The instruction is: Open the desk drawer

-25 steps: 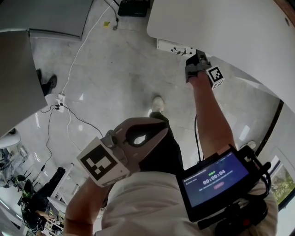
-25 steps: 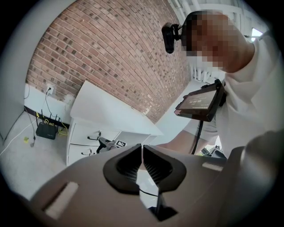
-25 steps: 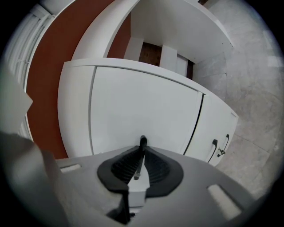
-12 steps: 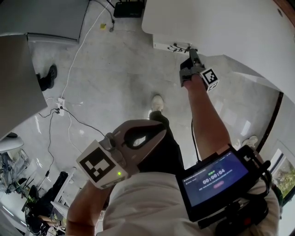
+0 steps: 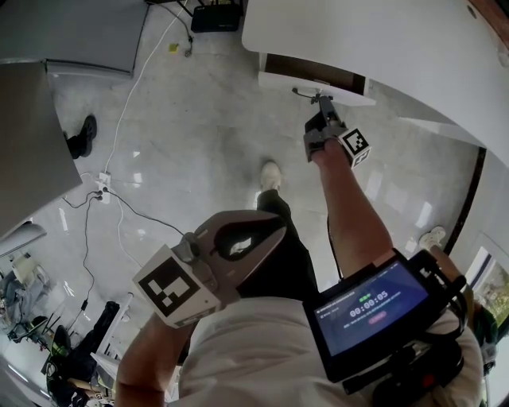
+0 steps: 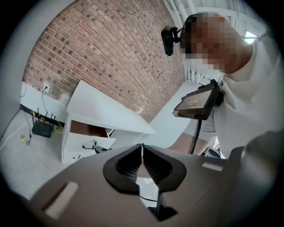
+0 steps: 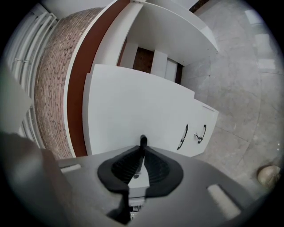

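Note:
The white desk fills the top right of the head view. Its top drawer stands partly out, showing a brown inside. My right gripper is shut on the drawer's black handle. In the right gripper view the jaws pinch that handle at their tips. The left gripper hangs close to the person's body, shut with nothing in it. From the left gripper view the open drawer shows at the left, under the desk top.
Two lower drawer handles show on the desk front. A grey cabinet stands at the left, white cables and a power strip cross the floor. A black router sits by the wall. The person's shoe is below the drawer.
The drawer has slid out of the desk and its brown inside now shows. My right gripper has drawn back toward the person with the handle. The left gripper has barely moved.

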A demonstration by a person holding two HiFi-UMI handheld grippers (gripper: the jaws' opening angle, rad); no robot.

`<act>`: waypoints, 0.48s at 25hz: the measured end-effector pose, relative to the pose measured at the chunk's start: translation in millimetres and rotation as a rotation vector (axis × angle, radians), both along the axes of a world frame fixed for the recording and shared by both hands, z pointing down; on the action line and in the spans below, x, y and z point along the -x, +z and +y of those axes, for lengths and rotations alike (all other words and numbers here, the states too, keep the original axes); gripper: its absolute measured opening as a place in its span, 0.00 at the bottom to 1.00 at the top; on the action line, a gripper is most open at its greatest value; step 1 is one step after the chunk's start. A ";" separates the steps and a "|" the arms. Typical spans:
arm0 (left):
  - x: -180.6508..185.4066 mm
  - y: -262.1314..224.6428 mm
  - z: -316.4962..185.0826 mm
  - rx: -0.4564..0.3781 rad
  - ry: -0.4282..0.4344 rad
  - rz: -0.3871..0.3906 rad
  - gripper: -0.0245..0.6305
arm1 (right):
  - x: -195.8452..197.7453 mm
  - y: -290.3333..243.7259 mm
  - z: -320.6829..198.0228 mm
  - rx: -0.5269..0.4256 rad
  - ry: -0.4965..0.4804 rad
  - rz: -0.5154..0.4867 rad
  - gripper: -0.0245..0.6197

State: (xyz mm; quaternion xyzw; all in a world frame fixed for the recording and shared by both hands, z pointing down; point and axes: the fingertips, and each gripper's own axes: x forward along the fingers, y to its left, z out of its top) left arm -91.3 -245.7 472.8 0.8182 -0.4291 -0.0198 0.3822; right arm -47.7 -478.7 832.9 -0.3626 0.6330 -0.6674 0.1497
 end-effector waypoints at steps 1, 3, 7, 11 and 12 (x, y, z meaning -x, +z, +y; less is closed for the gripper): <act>0.4 0.2 1.5 -0.001 -0.001 0.001 0.06 | -1.3 0.5 2.7 0.004 0.000 0.004 0.09; 0.4 -0.9 6.6 -0.004 -0.002 0.004 0.06 | -4.1 0.1 10.0 0.009 -0.002 0.010 0.09; 1.3 -10.4 25.9 -0.009 0.000 0.008 0.06 | -8.2 -8.9 30.2 0.004 -0.003 0.020 0.09; 3.5 -9.4 27.9 -0.007 -0.001 0.014 0.06 | -8.1 -8.2 29.8 -0.009 -0.014 0.038 0.10; 2.2 -11.0 31.3 -0.008 0.001 0.015 0.06 | -9.5 -10.9 31.4 -0.022 -0.022 0.040 0.10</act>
